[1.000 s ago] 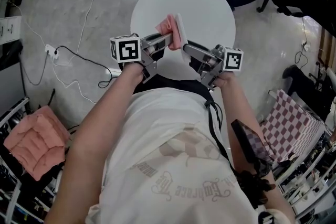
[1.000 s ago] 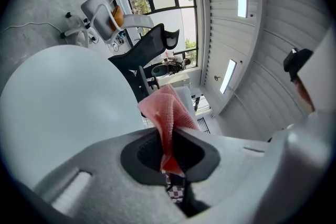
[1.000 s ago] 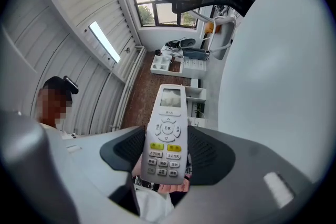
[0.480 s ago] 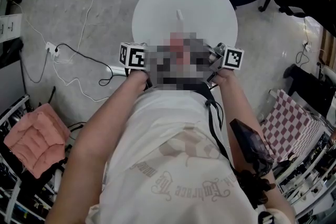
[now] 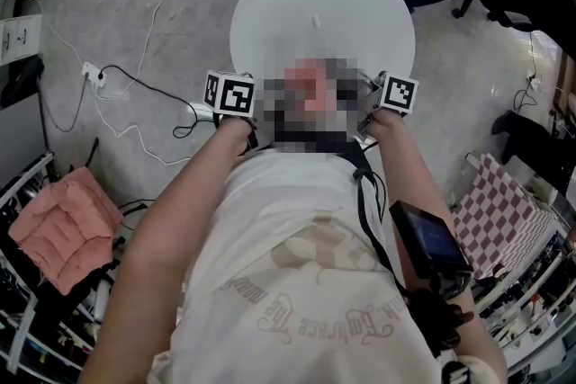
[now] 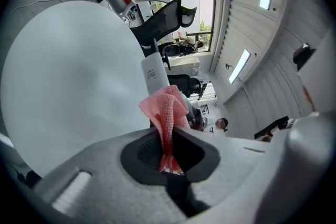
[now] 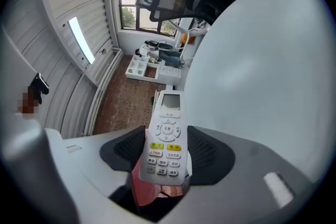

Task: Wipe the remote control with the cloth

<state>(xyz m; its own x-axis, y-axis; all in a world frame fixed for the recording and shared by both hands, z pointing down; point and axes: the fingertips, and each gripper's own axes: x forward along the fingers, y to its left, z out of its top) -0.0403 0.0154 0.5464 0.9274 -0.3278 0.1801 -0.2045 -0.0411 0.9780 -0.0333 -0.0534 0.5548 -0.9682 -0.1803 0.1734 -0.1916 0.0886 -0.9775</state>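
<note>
Now: L hand-held gripper (image 6: 167, 139) pinches cloth (image 6: 167, 110); R hand-held gripper (image 7: 167, 157) clamps remote (image 7: 167, 136), at table (image 5: 360, 4) near edge.

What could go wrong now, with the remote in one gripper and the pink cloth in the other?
The right gripper holds the remote only by its lower end, so a firm rub could lever it loose and it might drop. The left gripper pinches just a narrow fold of the cloth, which might slip out during rubbing.
</note>
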